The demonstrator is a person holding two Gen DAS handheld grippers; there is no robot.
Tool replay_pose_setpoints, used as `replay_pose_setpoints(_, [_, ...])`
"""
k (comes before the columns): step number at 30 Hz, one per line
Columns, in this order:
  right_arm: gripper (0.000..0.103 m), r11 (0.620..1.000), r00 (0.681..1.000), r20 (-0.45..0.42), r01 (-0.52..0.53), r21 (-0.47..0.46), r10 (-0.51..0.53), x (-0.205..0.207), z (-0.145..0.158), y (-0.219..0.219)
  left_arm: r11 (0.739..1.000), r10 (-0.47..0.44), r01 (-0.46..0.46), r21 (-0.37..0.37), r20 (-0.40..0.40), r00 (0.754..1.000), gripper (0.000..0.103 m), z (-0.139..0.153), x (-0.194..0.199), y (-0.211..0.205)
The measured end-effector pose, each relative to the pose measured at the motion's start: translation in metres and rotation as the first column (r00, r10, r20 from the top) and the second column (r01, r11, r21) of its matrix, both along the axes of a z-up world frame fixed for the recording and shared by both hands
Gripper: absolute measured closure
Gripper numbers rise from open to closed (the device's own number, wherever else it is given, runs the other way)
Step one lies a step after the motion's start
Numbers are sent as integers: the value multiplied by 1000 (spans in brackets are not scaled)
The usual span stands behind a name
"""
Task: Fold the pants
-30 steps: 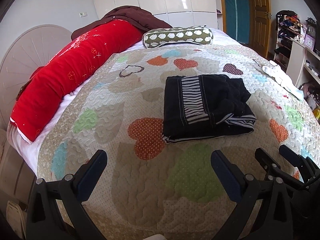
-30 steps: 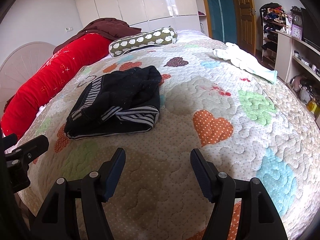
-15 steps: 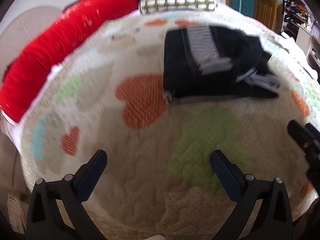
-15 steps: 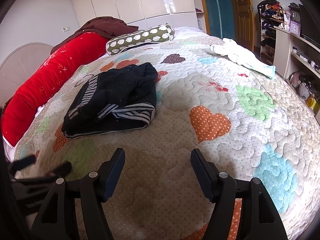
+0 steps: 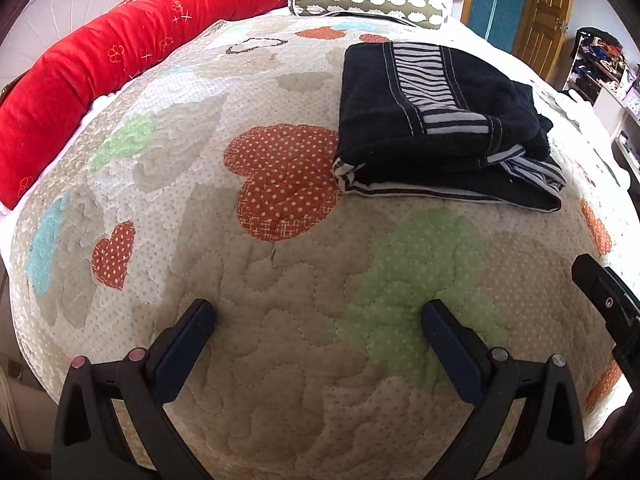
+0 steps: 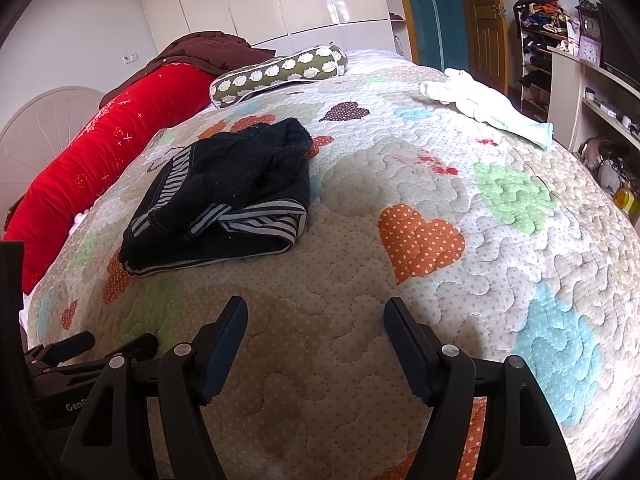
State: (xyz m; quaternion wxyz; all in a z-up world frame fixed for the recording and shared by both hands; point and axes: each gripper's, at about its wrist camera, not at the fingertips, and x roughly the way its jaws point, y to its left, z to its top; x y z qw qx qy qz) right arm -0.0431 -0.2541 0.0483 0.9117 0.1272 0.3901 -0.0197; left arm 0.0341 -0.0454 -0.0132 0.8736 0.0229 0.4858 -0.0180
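Note:
Black pants with black-and-white striped trim (image 5: 436, 128) lie folded in a compact bundle on the heart-patterned quilt (image 5: 280, 280). They also show in the right wrist view (image 6: 224, 196), left of centre. My left gripper (image 5: 320, 320) is open and empty, low over the quilt, short of the pants and to their left. My right gripper (image 6: 316, 320) is open and empty, near the quilt's front edge, to the right of the pants. The right gripper's fingers (image 5: 600, 292) show at the right edge of the left wrist view.
A long red bolster (image 5: 92, 68) runs along the bed's left side. A green patterned pillow (image 6: 280, 72) lies at the far end. A white garment (image 6: 484, 108) lies at the far right. Shelves and a desk (image 6: 580, 76) stand right of the bed.
The left gripper has dropped lower and closer to the quilt and moved forward, so the pants look nearer. The right gripper has shifted slightly. The pants have not moved.

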Motion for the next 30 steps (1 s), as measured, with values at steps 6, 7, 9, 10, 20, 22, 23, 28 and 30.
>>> replay_pose_setpoints(6, [28,1000,1000,4,1,7,-1,-1,-1,-1,1000,-3,3,1,4,1000,0,1,0,-1])
replay_pose_setpoints(7, [28,1000,1000,4,0,6,0,-1,-1,-1,1000,-2,2,3,7,1000,0,1,0,-1])
replay_pose_setpoints(9, [28,1000,1000,1,-1,4,1,0,-3,-1,1000,0,0,4,12,1000,0,1,-2,-1])
replay_pose_setpoints(10, [28,1000,1000,1,0,3,0,-1,-3,-1,1000,1,-1,4,13,1000,0,1,-3,-2])
replay_pose_setpoints(20, [27,1000,1000,6,0,-5,0,-1,-4,0,1000,4,-4,4,23,1000,0,0,-6,-2])
replay_pose_setpoints(22, [27,1000,1000,6,-1,-11,1,-1,-5,1,1000,3,-4,5,25,1000,0,1,-6,-2])
replay_pose_setpoints(23, [27,1000,1000,6,-1,-13,1,-1,-5,2,1000,3,-3,5,27,1000,0,1,-6,-2])
replay_pose_setpoints(28, [26,1000,1000,6,-2,-14,2,-1,-5,1,1000,2,-3,5,28,1000,0,1,-7,-2])
replay_pose_setpoints(30, [26,1000,1000,7,-2,-14,2,-1,-6,1,1000,2,-2,5,28,1000,0,1,-7,-2])
